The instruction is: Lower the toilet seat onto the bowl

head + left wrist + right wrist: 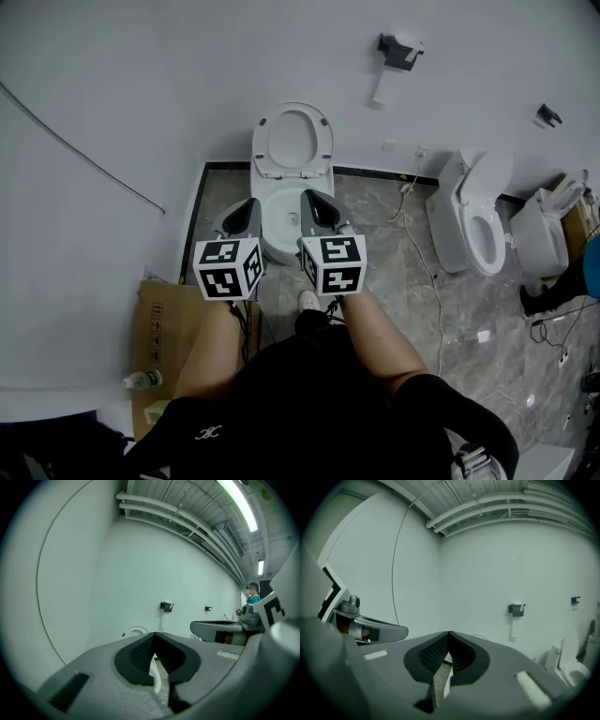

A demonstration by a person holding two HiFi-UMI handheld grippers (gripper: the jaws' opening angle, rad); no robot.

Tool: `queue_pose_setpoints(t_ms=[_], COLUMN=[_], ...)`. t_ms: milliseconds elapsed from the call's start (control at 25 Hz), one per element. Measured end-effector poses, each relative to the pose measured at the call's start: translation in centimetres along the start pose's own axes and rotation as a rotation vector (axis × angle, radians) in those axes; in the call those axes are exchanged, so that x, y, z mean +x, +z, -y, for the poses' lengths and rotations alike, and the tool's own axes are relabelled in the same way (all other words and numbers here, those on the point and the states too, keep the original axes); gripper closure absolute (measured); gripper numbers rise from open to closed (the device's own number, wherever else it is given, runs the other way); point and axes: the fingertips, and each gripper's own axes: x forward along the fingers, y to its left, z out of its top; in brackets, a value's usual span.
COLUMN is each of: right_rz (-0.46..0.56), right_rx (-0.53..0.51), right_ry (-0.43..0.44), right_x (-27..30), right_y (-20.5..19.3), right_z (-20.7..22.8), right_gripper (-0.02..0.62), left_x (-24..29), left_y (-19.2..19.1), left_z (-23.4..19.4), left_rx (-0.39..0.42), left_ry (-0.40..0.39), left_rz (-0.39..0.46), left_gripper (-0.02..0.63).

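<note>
The white toilet stands against the wall in the head view, its seat (292, 141) raised upright above the bowl (278, 217). My left gripper (251, 206) hovers over the bowl's left rim, jaws shut with nothing between them. My right gripper (310, 199) hovers over the bowl's right side, also shut and holding nothing. Both sit below the raised seat and apart from it. In the left gripper view the gripper (153, 633) has its tips meeting, with the seat's top arc (134, 630) showing behind. The right gripper (449, 633) looks the same in its own view.
A second toilet (483, 225) stands to the right, with a cable (424, 251) trailing over the marble floor. A paper holder (398, 51) hangs on the wall. A cardboard box (157, 323) and a bottle (142, 380) lie at the left. A person (253, 599) stands far right.
</note>
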Motion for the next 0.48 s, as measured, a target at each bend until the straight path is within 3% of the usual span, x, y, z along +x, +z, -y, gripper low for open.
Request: queue_pose_setpoints(t_ms=[480], right_rz=[-0.040], right_rx=[0.022], right_ry=[0.006], right_x=[9.8], right_y=[1.2], right_z=[6.9], right_gripper=[0.586], left_x=[10.0], left_y=[2.2], left_z=[-2.6], left_rx=[-0.009], left_ry=[0.037], left_rz=[-0.053], left_gripper=[0.598])
